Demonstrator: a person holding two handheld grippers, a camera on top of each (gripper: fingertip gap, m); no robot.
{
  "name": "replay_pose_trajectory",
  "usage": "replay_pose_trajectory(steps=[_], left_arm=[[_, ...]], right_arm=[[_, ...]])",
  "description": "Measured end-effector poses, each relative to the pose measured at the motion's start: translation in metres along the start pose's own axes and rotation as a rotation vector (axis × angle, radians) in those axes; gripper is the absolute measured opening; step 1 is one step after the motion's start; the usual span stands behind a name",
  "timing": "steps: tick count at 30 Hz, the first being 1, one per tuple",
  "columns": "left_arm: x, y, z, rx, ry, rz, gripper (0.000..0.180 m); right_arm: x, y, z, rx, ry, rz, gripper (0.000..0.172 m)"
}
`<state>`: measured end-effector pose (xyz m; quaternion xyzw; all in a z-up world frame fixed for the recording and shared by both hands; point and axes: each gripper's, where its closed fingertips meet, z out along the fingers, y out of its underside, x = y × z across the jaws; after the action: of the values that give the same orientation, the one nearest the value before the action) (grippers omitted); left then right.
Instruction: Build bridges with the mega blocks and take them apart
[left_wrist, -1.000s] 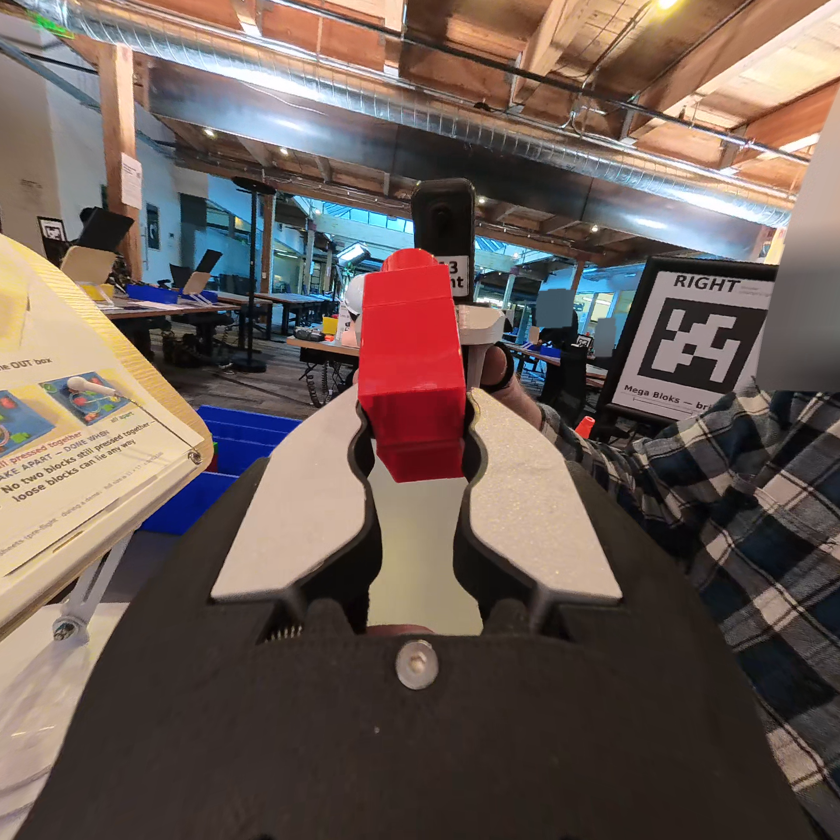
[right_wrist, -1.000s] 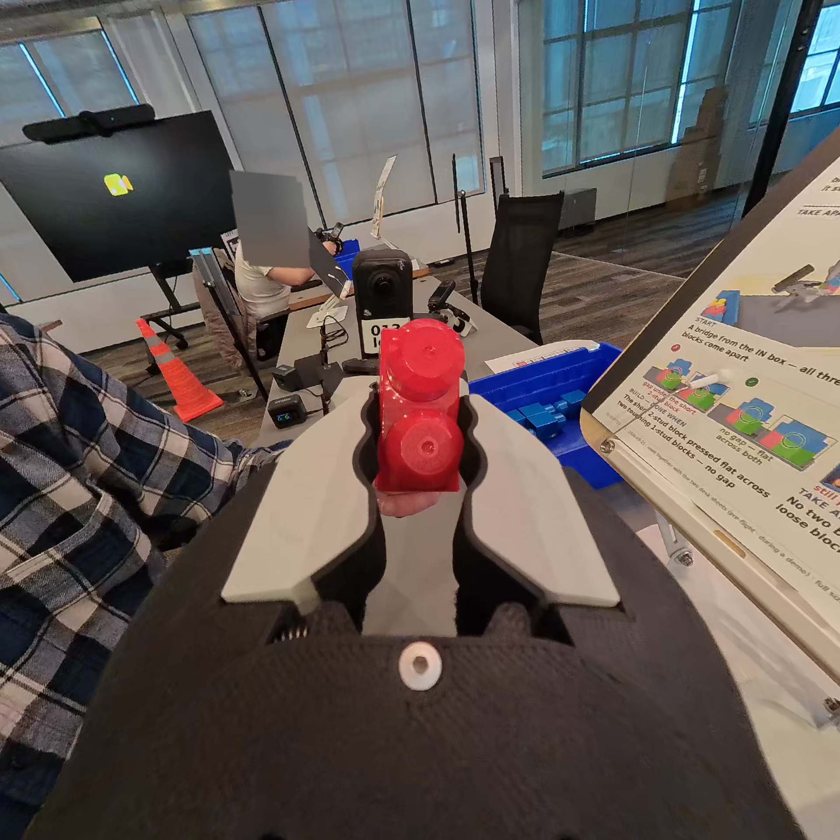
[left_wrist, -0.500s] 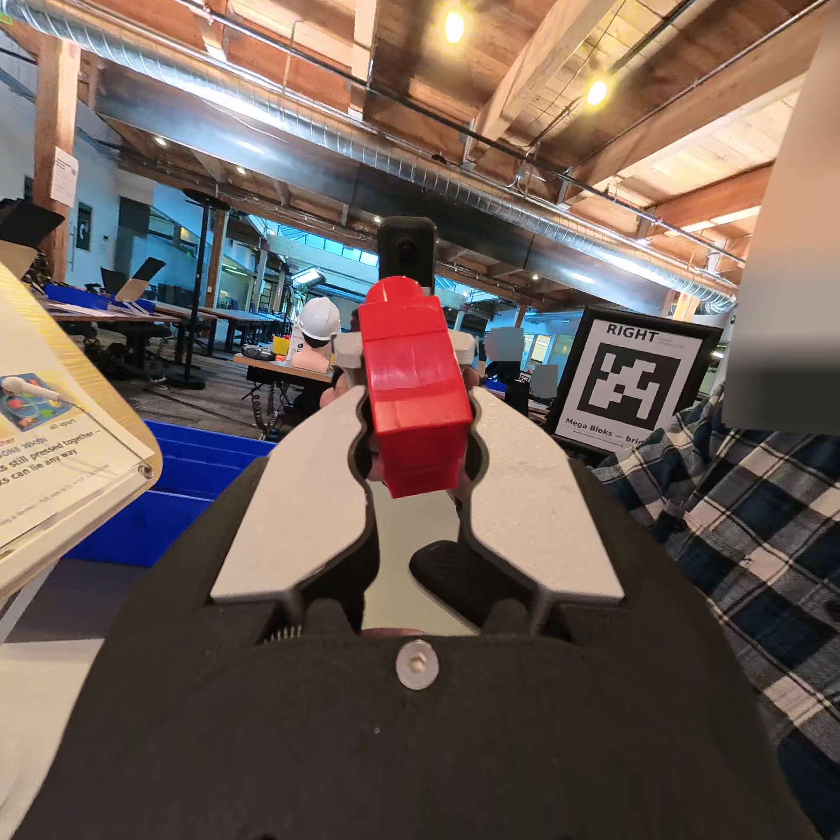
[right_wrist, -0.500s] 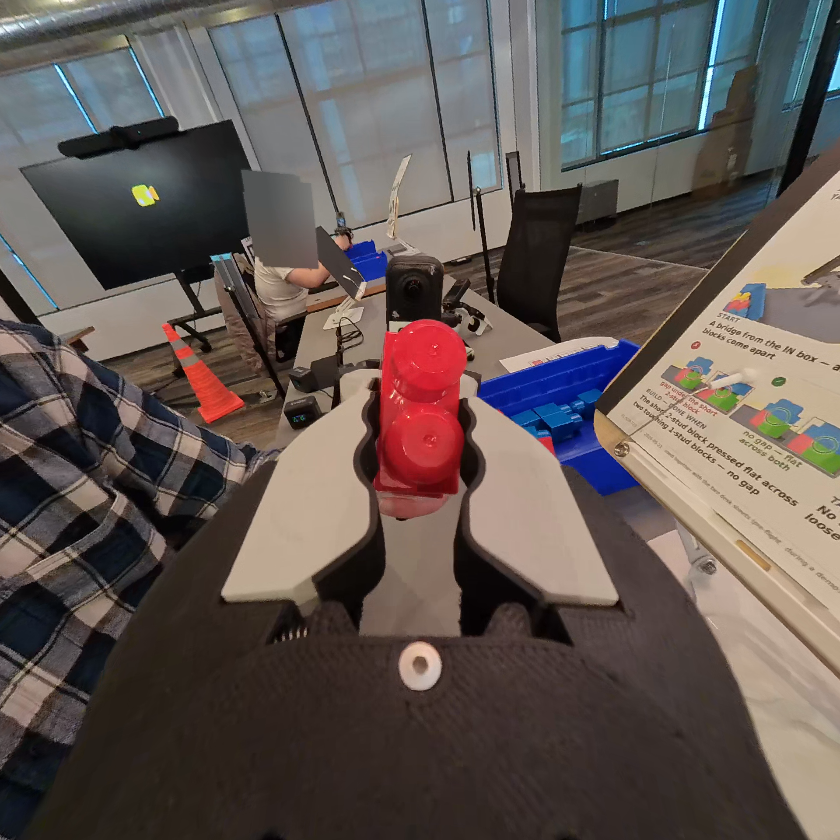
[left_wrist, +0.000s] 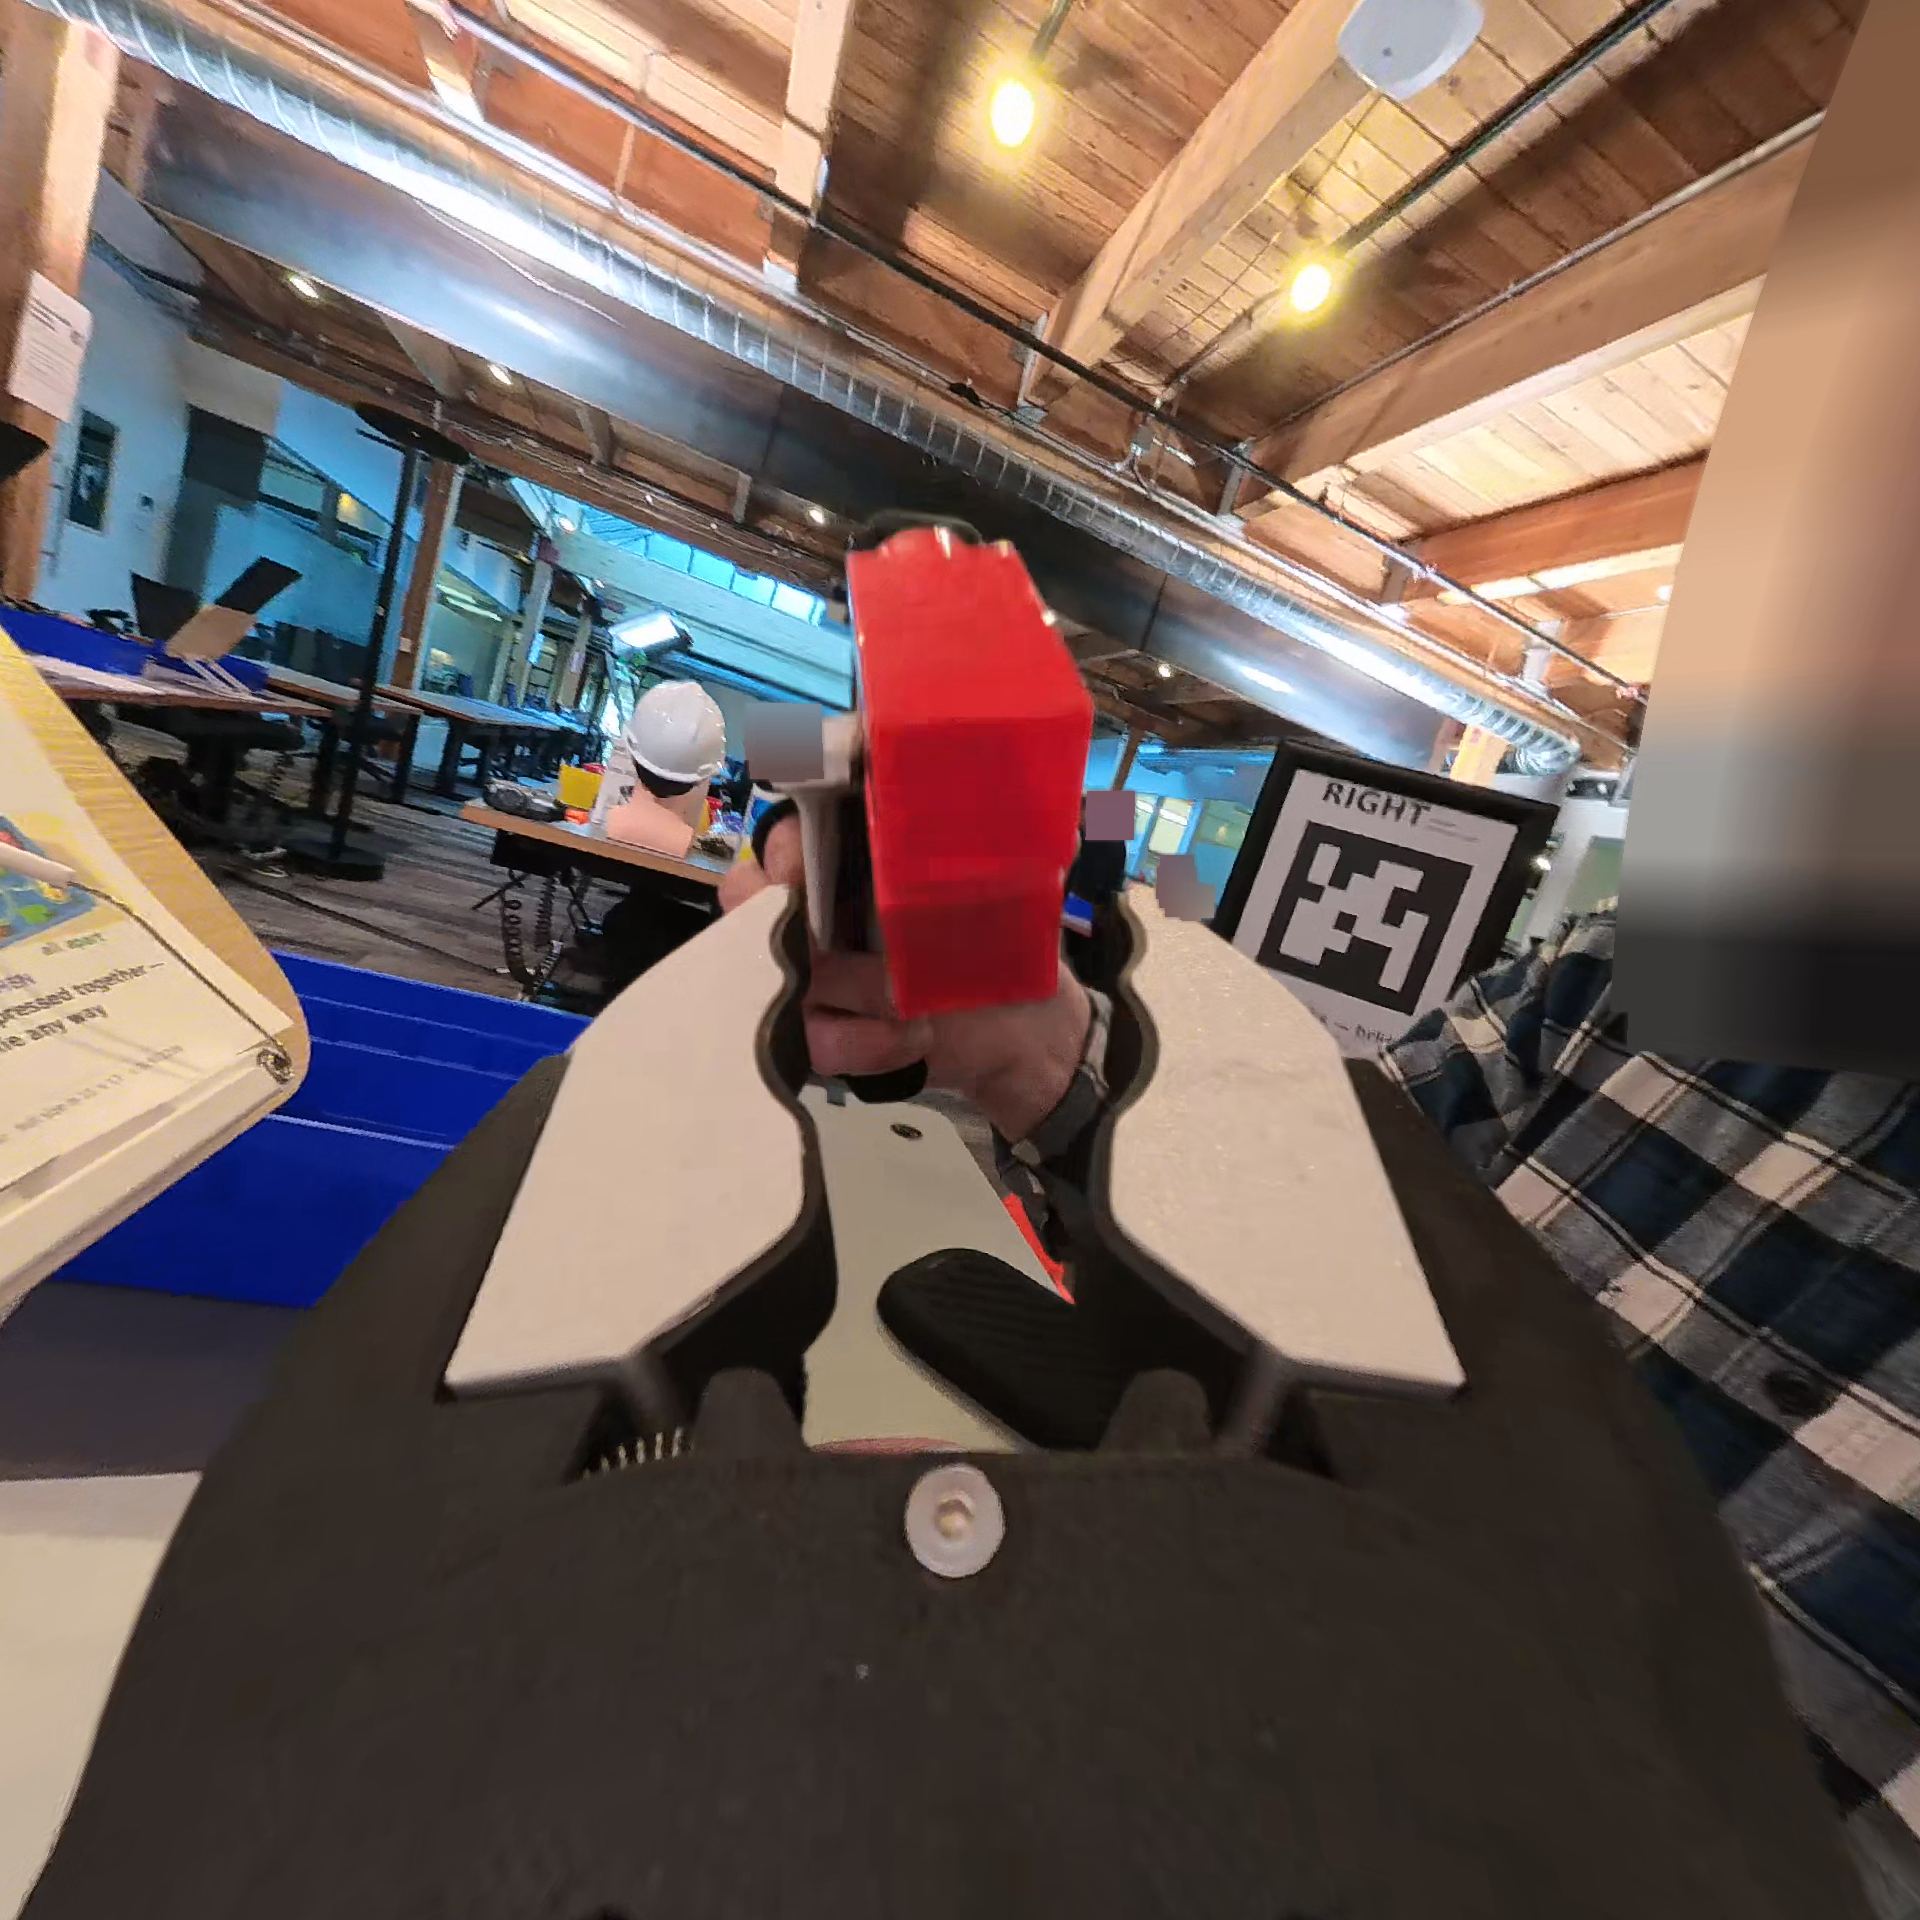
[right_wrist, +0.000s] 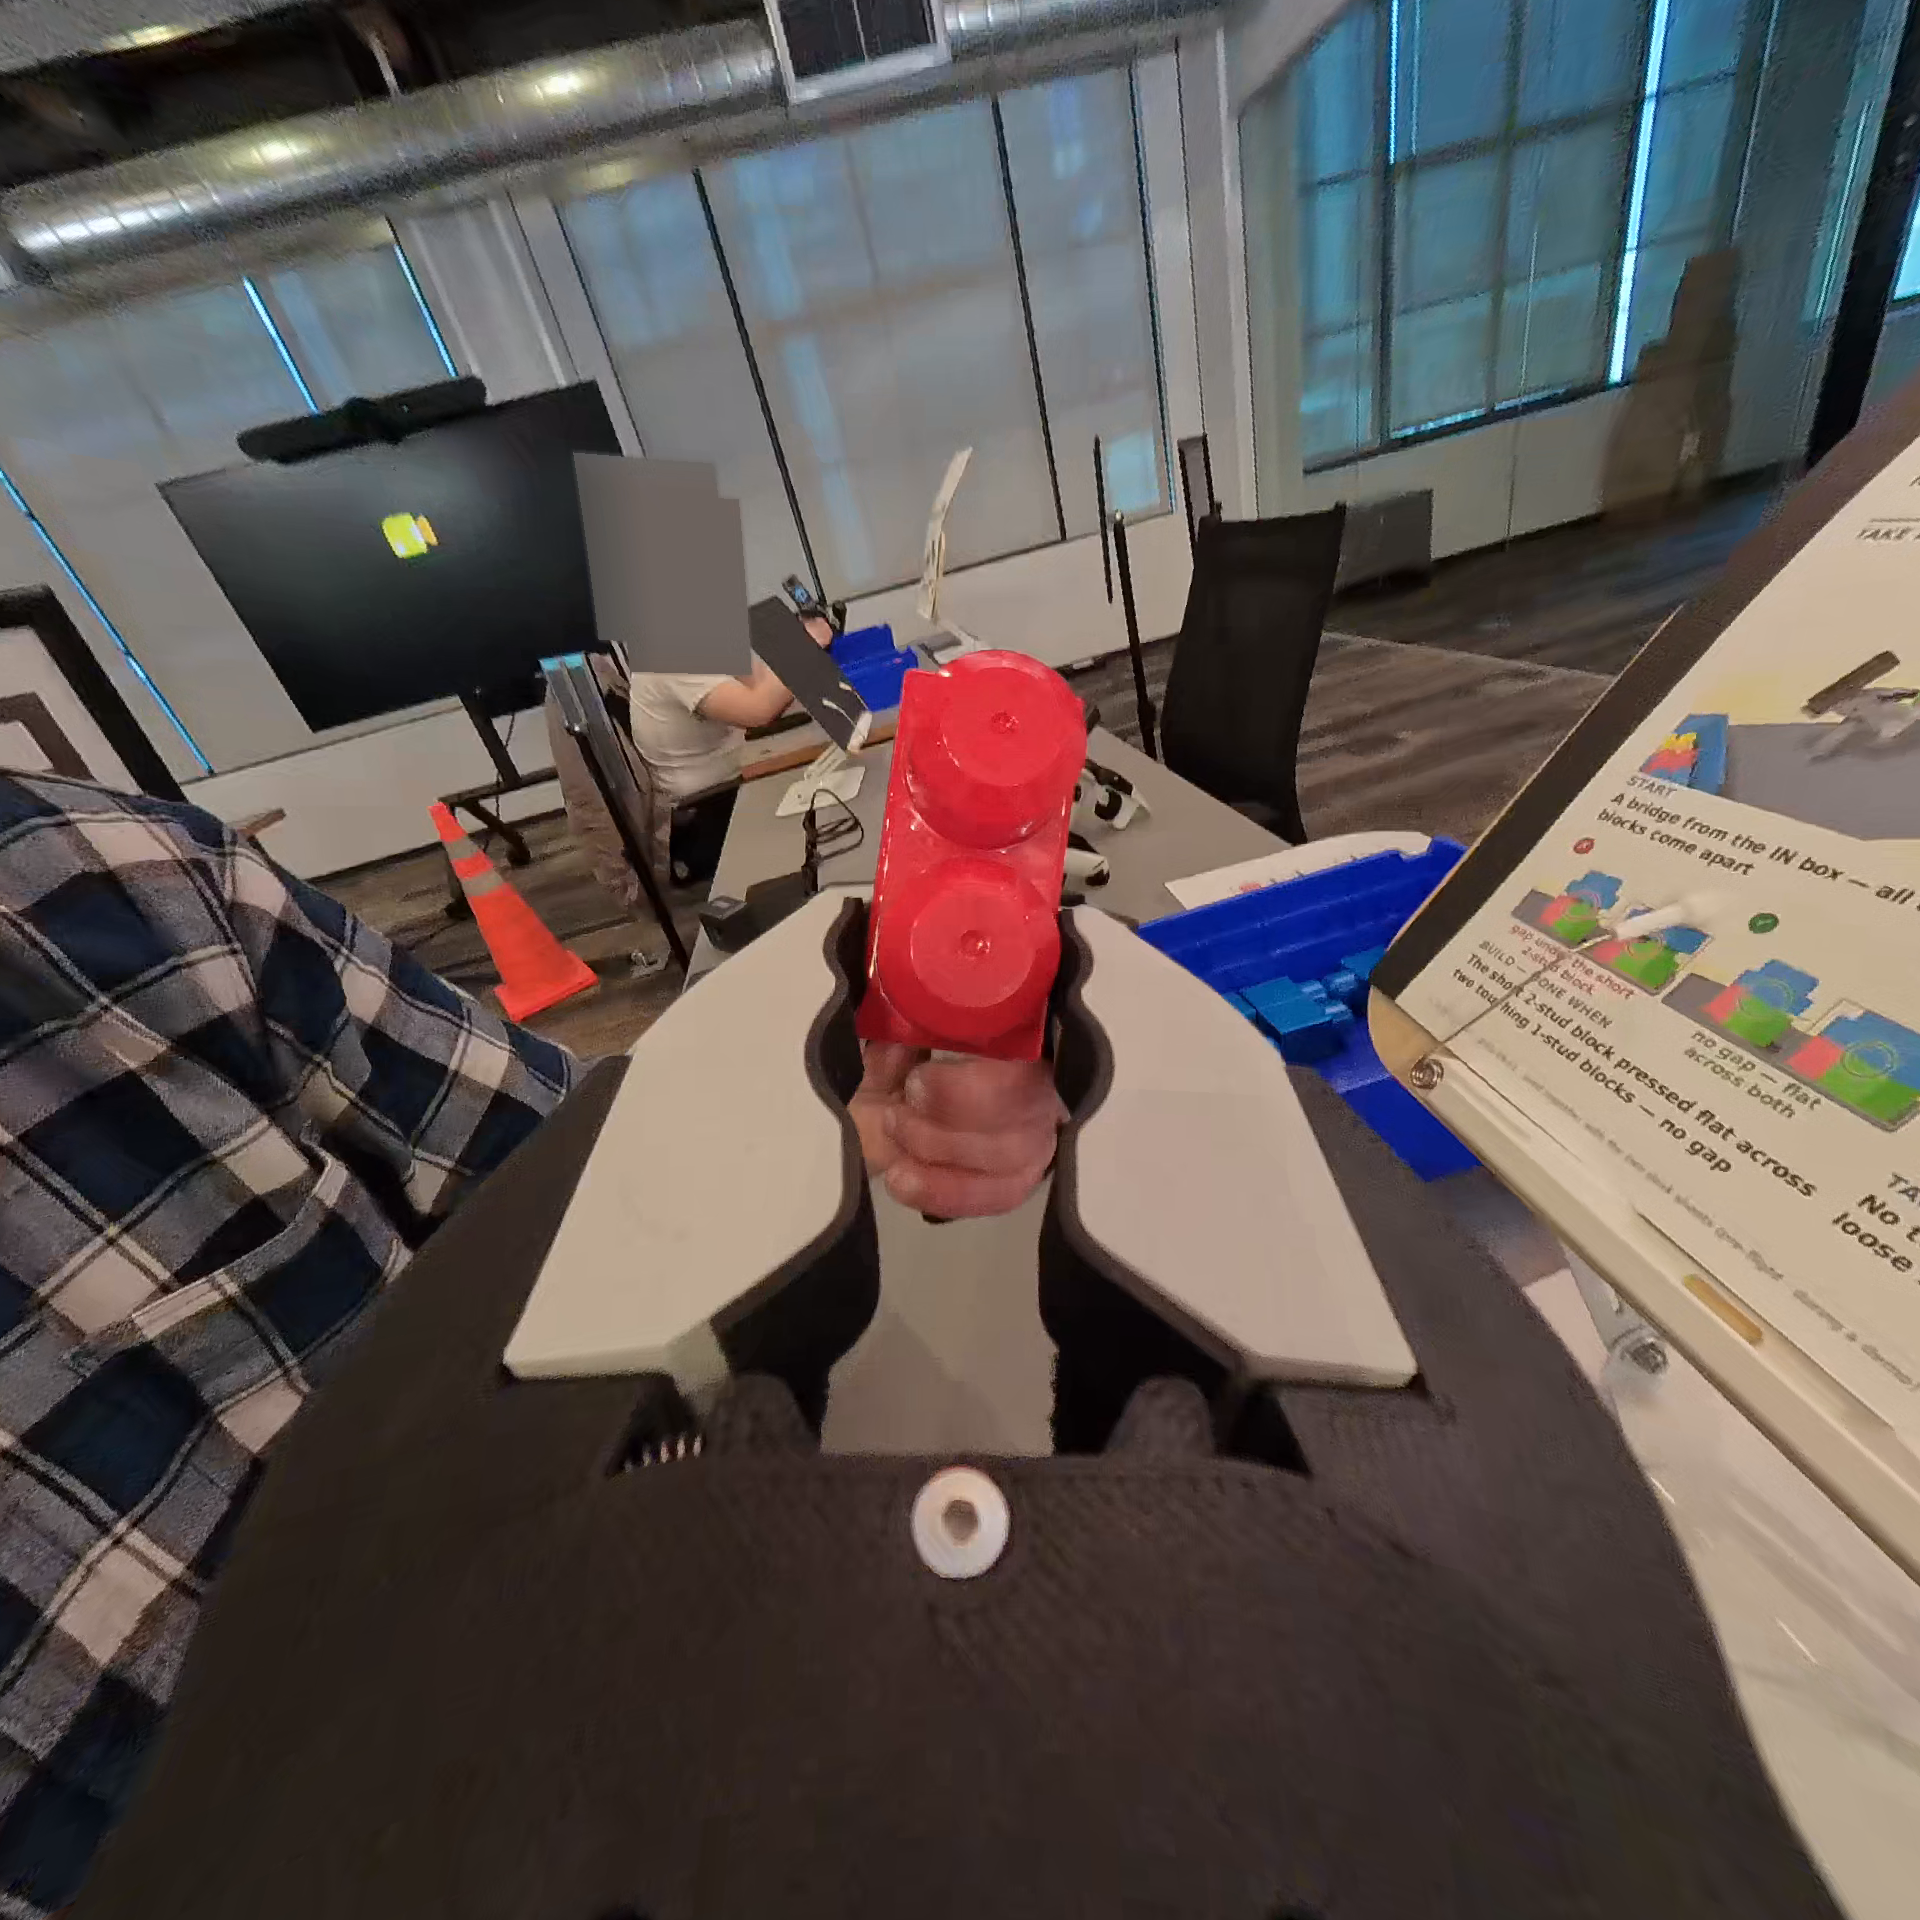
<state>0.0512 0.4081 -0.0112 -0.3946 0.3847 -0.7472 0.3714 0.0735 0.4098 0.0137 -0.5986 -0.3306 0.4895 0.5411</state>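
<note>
The right tongs (right_wrist: 961, 987) are clamped on a red block (right_wrist: 971, 862), both pads pressing its sides, its two studs facing the camera. In the left view the same block (left_wrist: 966, 790) stands between the left tongs (left_wrist: 951, 935), which are spread apart, gaps showing on both sides. Beyond lie a blue bin (right_wrist: 1340, 966) of blue blocks, a printed instruction board (right_wrist: 1704, 997), a coded marker sign (left_wrist: 1382, 894) and an orange cone (right_wrist: 509, 925).

Each gripper (left_wrist: 951, 935) is showing a black textured body, pale grey finger plates (left_wrist: 644, 1143), one white centre screw (left_wrist: 953, 1524); person's wearing a blue-white plaid sleeve (right_wrist: 208, 1091).
</note>
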Motion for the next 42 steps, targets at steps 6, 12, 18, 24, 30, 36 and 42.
replay_pose_trajectory(steps=[6,12,18,24,30,36,42], left_arm=[[0.006,0.012,0.011,-0.043,0.008,0.028,0.036],[0.007,0.017,0.009,-0.111,-0.003,0.033,0.035],[0.005,0.018,0.006,-0.149,-0.041,0.050,0.034],[0.008,0.015,0.011,-0.154,-0.077,0.138,0.039],[0.011,-0.011,0.002,-0.029,-0.082,0.161,0.043],[0.012,-0.015,-0.001,0.015,-0.068,0.135,0.036],[-0.009,-0.036,-0.019,0.279,-0.205,0.077,0.036]], right_arm=[[-0.005,0.013,0.008,-0.018,-0.038,0.001,0.035],[-0.008,0.020,0.009,-0.127,-0.029,-0.023,0.035],[-0.006,0.024,0.012,-0.174,-0.019,-0.041,0.035],[-0.010,0.015,0.011,-0.129,-0.044,-0.077,0.035],[-0.007,0.014,0.009,-0.106,-0.056,-0.060,0.035],[-0.005,0.023,0.016,-0.163,-0.027,-0.093,0.035],[0.030,0.010,0.008,-0.248,0.486,-0.457,0.110]])
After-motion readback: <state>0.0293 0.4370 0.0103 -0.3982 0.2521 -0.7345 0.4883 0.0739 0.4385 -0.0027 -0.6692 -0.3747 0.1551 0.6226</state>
